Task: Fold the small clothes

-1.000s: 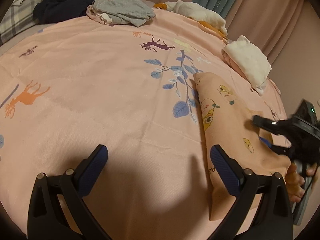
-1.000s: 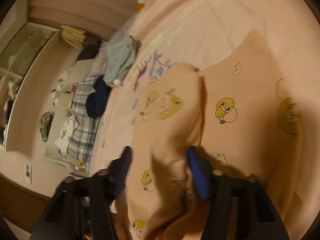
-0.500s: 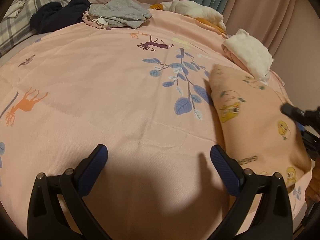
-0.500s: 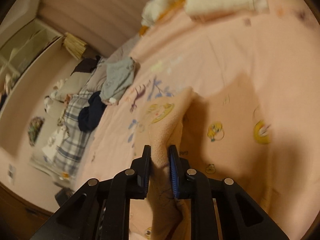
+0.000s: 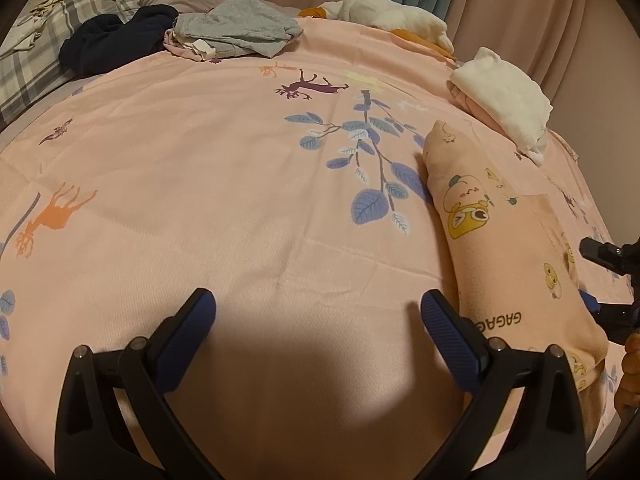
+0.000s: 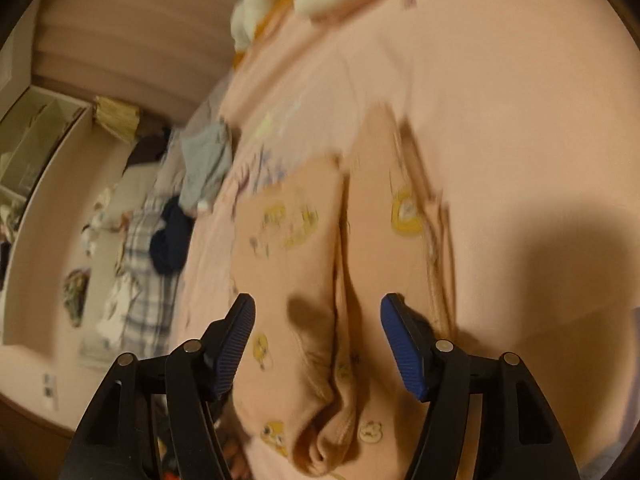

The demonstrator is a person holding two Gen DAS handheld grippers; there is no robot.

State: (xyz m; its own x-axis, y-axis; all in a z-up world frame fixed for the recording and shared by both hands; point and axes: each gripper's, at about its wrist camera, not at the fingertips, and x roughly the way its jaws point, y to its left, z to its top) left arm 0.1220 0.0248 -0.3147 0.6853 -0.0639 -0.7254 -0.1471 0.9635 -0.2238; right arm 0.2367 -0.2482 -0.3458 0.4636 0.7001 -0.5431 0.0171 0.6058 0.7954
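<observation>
Currently both grippers are hovering over the pink bedsheet w/ jaws released, gripping nothing. L gripper is sitting above bare sheet near the front edge; its right finger is just beside the peach garment, contact cannot be confirmed. R gripper is positioned directly over the same garment, fingers straddling a lengthwise fold ridge, pads apart from the fabric. Garment is lying folded lengthwise near the bed's right edge, cartoon-duck prints and "GAGA" lettering facing up. R wrist view is motion-blurred, so fine detail is unreadable. Folded white cloth is resting near the far right corner. Grey clothes pile and a dark navy item are lying along the far edge.
</observation>
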